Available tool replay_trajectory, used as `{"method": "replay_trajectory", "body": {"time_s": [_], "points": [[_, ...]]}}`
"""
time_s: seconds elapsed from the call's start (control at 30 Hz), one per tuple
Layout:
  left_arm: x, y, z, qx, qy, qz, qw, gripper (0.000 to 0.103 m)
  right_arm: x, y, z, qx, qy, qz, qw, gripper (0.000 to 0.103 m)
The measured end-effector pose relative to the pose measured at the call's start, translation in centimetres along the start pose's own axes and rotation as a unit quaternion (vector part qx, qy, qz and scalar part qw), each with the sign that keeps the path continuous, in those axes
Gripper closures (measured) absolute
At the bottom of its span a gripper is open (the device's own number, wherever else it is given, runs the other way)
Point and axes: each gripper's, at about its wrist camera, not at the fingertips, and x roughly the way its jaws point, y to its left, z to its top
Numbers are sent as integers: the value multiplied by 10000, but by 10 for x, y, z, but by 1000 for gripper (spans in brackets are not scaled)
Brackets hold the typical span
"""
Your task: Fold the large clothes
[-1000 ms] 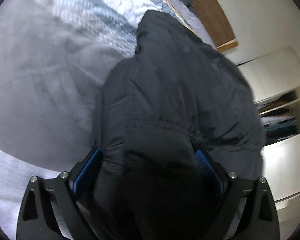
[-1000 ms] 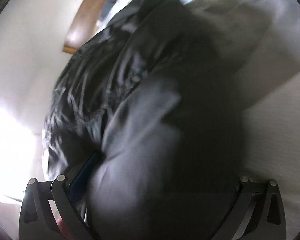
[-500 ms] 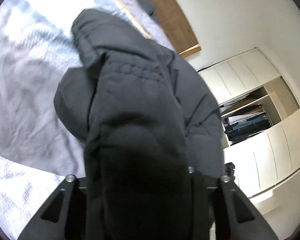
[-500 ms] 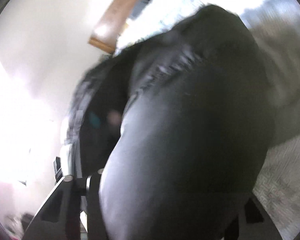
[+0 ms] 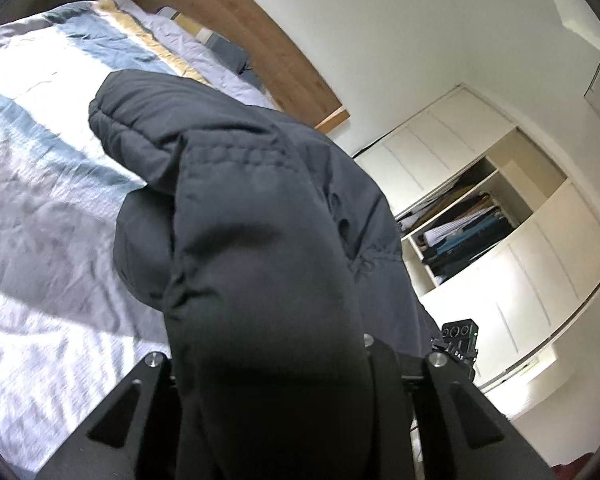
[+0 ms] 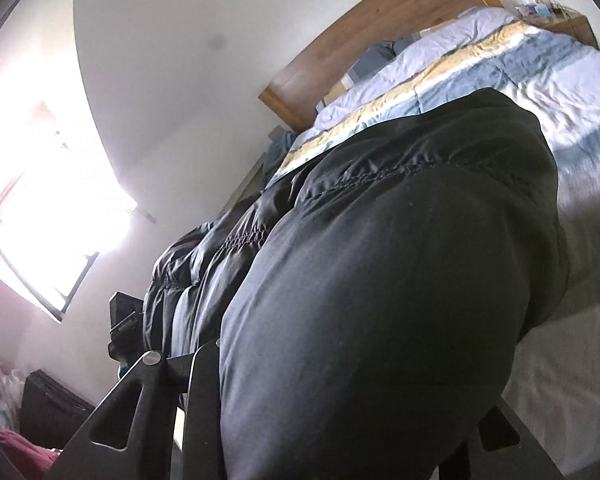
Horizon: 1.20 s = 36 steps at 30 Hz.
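Note:
A black puffer jacket (image 5: 240, 200) hangs lifted above the bed, gripped at two places. In the left wrist view a thick fold of it fills the gap of my left gripper (image 5: 268, 364), whose jaws are closing on the fabric; the fingertips are hidden under the cloth. My right gripper (image 6: 352, 384) likewise has a bulging fold of the jacket (image 6: 380, 240) between its jaws, which are closing on it. The jacket's far end still trails towards the striped bedcover (image 5: 40, 220).
The bed (image 6: 560, 72) has a blue, white and yellow striped cover and a wooden headboard (image 5: 260, 40). A white wardrobe (image 5: 480, 220) with open shelves stands to the right. A bright window (image 6: 48, 220) is on the left. A bedside table (image 6: 560, 20) sits by the headboard.
Both grippers closed on folds of the jacket and rose, lifting it off the bedcover. The views now look higher, showing the headboard, wardrobe and window.

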Motion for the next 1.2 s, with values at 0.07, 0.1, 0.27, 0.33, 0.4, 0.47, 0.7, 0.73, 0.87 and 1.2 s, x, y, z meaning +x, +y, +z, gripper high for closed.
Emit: {"method": "replay_trajectory", "body": {"time_s": [0.07,0.1,0.27,0.33,0.4,0.47,0.7,0.73,0.87,1.2], "points": [[6,12,-10,-8,161,303,9994,82,4,-17,-15,176,88,-87,9998,72],[14,23,-16,-93,293,543,9981,82,10,-27,-23,288,157,-204,9993,72],[31,75,-33,-350,742,1767,9808,73,28,-81,-55,977,546,-1125,9873,62],[21,82,-35,-472,744,1942,9770,65,23,-89,-59,1176,518,-1341,9826,45],[16,87,-24,-534,726,2077,9740,61,15,-84,-60,1106,542,-1750,9768,31],[2,88,-17,-631,680,2124,9728,59,3,-84,-55,1047,513,-2062,9715,21],[-66,56,-2,-394,258,2921,9552,46,-64,-44,-47,734,-98,-2907,9539,7],[-80,51,0,-441,146,3102,9495,46,-72,-29,-49,658,-186,-2911,9543,7],[-133,36,0,-561,-176,3749,9252,46,-111,12,-61,364,-479,-2845,9568,6],[-199,-93,-94,347,-698,3799,9217,45,-157,120,-115,-470,-920,-2511,9624,3]]}}
